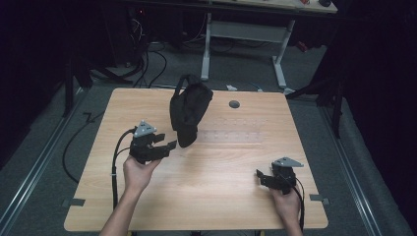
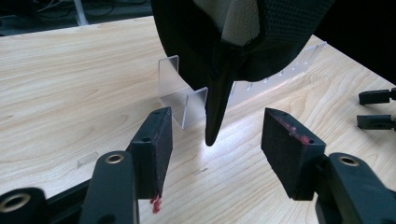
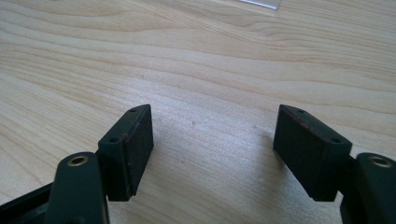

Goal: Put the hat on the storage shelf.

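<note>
**Left tool released, black bag propped on acrylic stand**

Left tool (image 1: 167,141) is released: jaws apart, nothing between the pads (image 2: 156,149). The black mesh fabric bag (image 1: 189,115) sits draped over the clear acrylic slotted stand (image 2: 187,100), which stands mid-table; bag's pointed lower tip (image 2: 212,133) hangs just in front of the left tool, centred between the jaws but not touching them. Right tool (image 1: 261,176) is also released, jaws wide over bare light wood table (image 3: 196,60), well apart from the stand, near the front right edge.

Judgement: the step in hand looks like settling the bag on the stand and letting go. To do it well:
- back the left tool straight off, away from the stand, without snagging the tip
- keep jaws wide until clear of the fabric
- watch the stand; it looks light, bag may tip it
- right tool ready to steady the stand if the bag slumps
</note>
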A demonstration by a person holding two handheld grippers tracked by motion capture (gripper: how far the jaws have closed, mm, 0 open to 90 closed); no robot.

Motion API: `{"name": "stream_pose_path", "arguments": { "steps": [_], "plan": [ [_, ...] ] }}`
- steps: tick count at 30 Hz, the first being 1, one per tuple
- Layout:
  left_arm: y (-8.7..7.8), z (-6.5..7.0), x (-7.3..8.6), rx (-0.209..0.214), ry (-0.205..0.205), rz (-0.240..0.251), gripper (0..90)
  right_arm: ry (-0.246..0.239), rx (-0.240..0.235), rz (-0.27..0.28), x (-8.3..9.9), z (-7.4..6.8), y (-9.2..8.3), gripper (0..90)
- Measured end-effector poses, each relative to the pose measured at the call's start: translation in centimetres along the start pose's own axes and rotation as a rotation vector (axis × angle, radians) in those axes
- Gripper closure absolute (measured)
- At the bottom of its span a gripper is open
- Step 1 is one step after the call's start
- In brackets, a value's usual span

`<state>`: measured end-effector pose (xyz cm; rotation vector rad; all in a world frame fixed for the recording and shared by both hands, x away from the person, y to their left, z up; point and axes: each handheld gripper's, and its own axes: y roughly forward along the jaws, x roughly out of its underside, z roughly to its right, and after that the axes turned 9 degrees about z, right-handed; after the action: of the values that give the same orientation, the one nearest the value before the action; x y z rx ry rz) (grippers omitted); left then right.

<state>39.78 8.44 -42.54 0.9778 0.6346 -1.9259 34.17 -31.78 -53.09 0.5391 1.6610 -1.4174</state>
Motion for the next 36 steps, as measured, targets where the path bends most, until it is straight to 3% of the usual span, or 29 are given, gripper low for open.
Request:
{"name": "stream_pose_path", "arguments": {
  "steps": [18,36],
  "plan": [
    [-2.4,-1.2,0.2,-0.021,-0.031,0.015,43.0,0.0,0.0,0.0,0.0,0.0,0.0,28.8],
    [-4.3,-2.9,1.5,-0.064,-0.055,0.013,42.6,0.0,0.0,0.0,0.0,0.0,0.0,28.8]
  ]
}}
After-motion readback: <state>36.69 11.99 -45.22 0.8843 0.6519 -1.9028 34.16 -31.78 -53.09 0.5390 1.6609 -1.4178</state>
